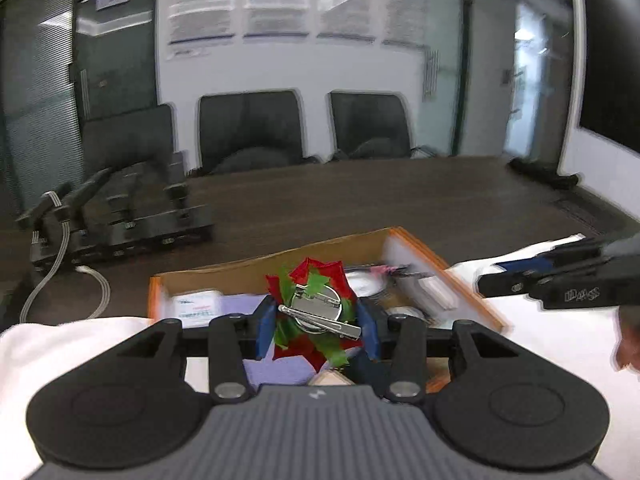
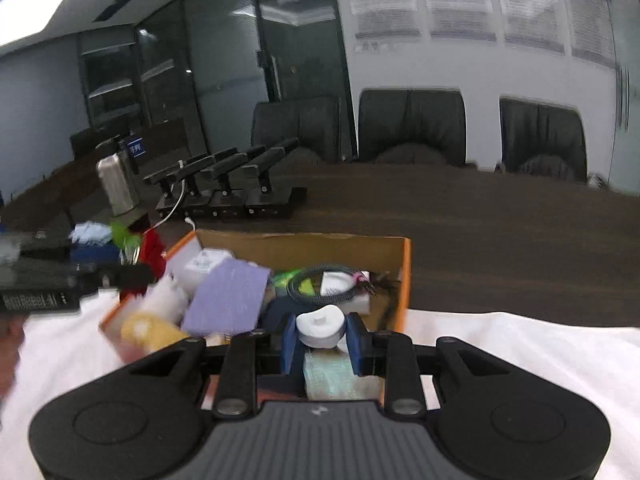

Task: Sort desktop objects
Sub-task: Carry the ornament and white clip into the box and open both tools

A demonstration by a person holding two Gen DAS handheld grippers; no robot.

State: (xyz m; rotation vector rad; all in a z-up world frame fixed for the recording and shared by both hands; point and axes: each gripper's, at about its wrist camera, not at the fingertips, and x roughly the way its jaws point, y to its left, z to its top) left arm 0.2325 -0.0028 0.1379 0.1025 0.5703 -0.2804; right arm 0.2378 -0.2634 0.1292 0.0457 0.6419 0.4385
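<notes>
Tools on both hands are clamped on small things above an orange-rimmed box (image 1: 452,280) that sits on white cloth (image 1: 72,344) over a dark wooden counter (image 1: 360,200). Left tool (image 1: 318,330) grips a red and green brooch (image 1: 316,316) between its blue pads, the round metal back and pin clasp facing the camera; the brooch hangs over the box's near side. Right tool (image 2: 320,342) pinches a white, rounded plastic piece (image 2: 320,326) with a small stub on top, held over the box's near right corner. From the right wrist view the box holds a lilac card (image 2: 232,300), a white packet (image 2: 204,264), a coiled cable (image 2: 320,288), a yellow item (image 2: 148,332) and a pale green pack (image 2: 332,376) just beneath the pads. Beyond the box stand black stands (image 2: 228,184) in a row with a white lead, and a steel bottle (image 2: 116,184) to their left. Black chairs (image 1: 248,128) line the far edge of the counter. Much of both views is motion-blurred.
</notes>
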